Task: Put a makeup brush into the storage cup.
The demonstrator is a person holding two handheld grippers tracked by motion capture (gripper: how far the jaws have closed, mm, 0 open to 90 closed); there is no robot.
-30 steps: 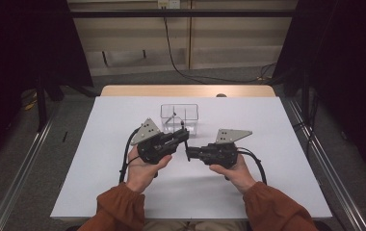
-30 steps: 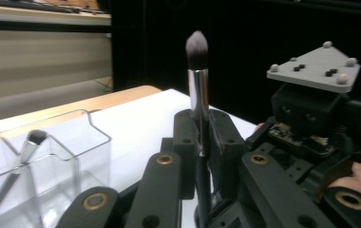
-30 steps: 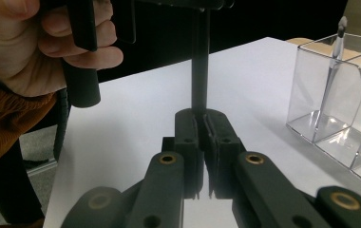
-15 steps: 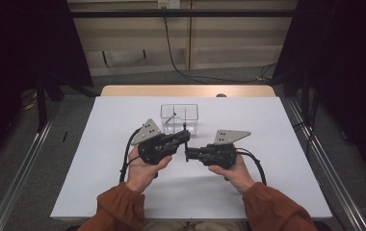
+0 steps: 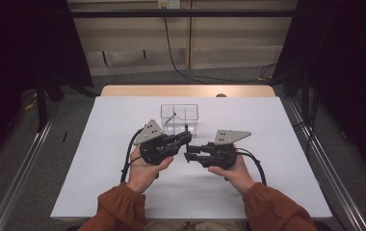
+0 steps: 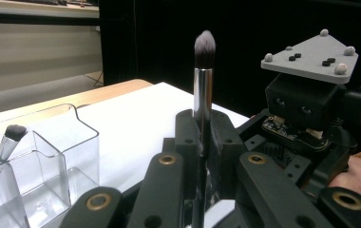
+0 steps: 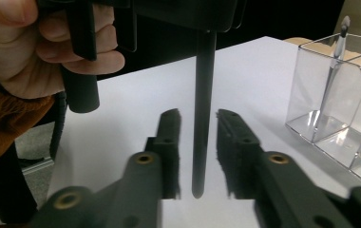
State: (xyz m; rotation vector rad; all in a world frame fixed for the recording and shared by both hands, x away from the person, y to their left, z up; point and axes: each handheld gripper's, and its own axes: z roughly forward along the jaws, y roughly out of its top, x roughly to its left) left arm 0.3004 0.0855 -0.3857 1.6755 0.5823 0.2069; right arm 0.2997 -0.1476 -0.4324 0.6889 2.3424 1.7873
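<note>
Beside the clear organizer (image 5: 180, 117), the left gripper (image 5: 187, 136) clamps the makeup brush (image 6: 203, 90); the right gripper's (image 5: 190, 155) fingers have just parted off it.

Rust-orange sleeves cover both forearms. Each hand carries a matte black gripper: left gripper (image 5: 187, 138), right gripper (image 5: 189, 155). A grey three-cornered plate studded with small grey knobs and black screws tops each, brass-ringed pivots mark the jaws, and a black cable trails toward six o'clock.
</note>
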